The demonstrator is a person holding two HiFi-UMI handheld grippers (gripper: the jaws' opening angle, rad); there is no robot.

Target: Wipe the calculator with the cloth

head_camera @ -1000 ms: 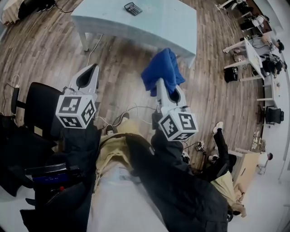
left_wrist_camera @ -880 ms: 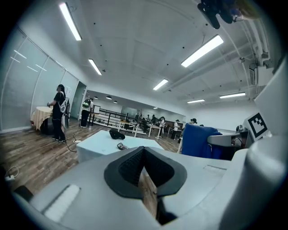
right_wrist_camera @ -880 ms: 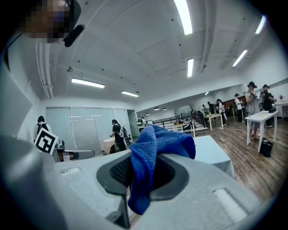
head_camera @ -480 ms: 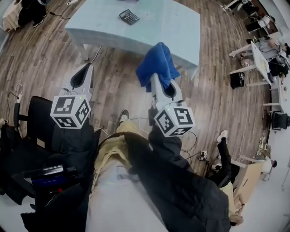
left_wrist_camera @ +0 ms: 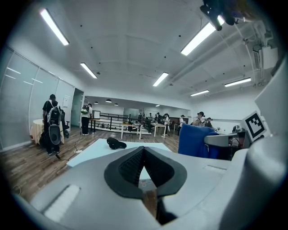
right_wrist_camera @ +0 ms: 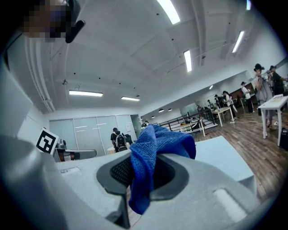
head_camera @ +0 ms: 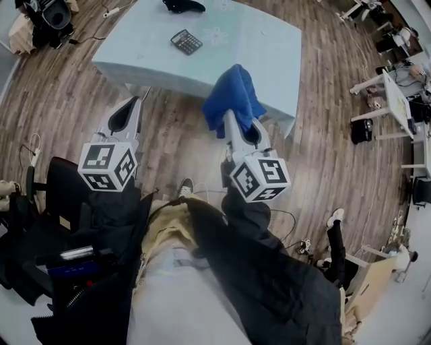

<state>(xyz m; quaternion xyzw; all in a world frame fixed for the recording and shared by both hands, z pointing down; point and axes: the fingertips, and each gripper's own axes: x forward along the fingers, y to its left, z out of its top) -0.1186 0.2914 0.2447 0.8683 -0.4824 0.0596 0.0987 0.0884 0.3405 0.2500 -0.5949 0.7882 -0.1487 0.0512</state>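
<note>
A dark calculator (head_camera: 186, 42) lies on the pale blue table (head_camera: 242, 54), toward its left half. My right gripper (head_camera: 237, 116) hangs over the floor just short of the table's near edge, shut on a blue cloth (head_camera: 232, 98) that bunches up above its jaws. In the right gripper view the blue cloth (right_wrist_camera: 150, 157) is pinched between the pads and droops down. My left gripper (head_camera: 129, 111) is over the wood floor, left of the right one, with its jaws closed and nothing between them. In the left gripper view the left gripper (left_wrist_camera: 143, 155) shows its pads meeting at the tips.
A black object (head_camera: 180, 6) lies at the table's far edge. A black chair (head_camera: 57, 178) stands at the left, by my legs. Desks and chairs (head_camera: 390, 87) fill the right side. Several people (left_wrist_camera: 54, 123) stand far off in the room.
The table and calculator have come closer and lower in the head view as I moved forward. Both grippers kept their hold and pose; the cloth stays in the right one.
</note>
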